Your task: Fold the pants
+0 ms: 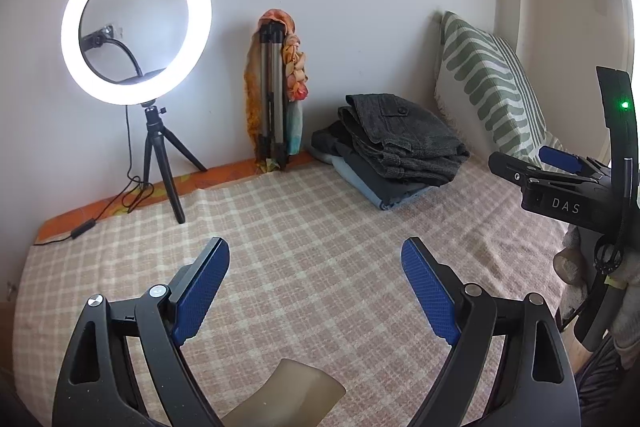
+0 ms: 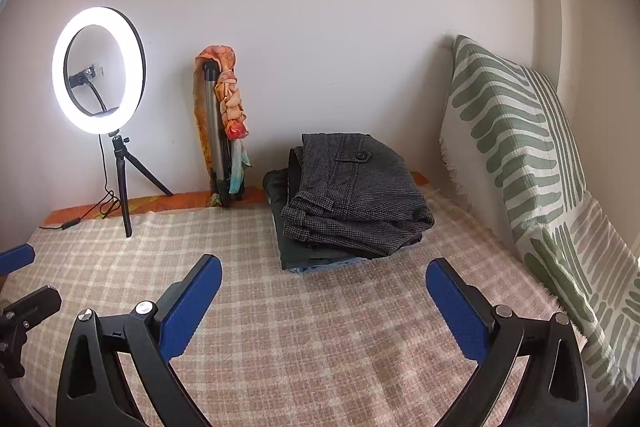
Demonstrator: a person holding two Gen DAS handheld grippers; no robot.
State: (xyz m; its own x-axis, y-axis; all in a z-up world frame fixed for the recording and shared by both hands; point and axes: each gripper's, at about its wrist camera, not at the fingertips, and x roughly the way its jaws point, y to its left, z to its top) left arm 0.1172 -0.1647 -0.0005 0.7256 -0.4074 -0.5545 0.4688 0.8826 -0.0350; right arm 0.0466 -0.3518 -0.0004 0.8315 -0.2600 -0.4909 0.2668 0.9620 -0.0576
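Note:
A stack of folded pants lies at the back of the bed, with dark grey checked pants [image 1: 404,135] [image 2: 356,199] on top and a dark and a light blue pair [image 1: 372,187] [image 2: 320,261] under them. My left gripper [image 1: 316,259] is open and empty, low over the plaid blanket, well short of the stack. My right gripper [image 2: 324,283] is open and empty, its fingertips just in front of the stack. The right gripper also shows from the side at the right edge of the left wrist view [image 1: 556,163].
A pink plaid blanket [image 1: 300,247] [image 2: 312,327] covers the bed. A lit ring light on a small tripod [image 1: 136,23] [image 2: 98,71] stands back left, cable trailing. A folded tripod with a scarf [image 1: 276,91] [image 2: 222,131] leans on the wall. A green-patterned pillow [image 1: 488,83] [image 2: 516,147] stands right.

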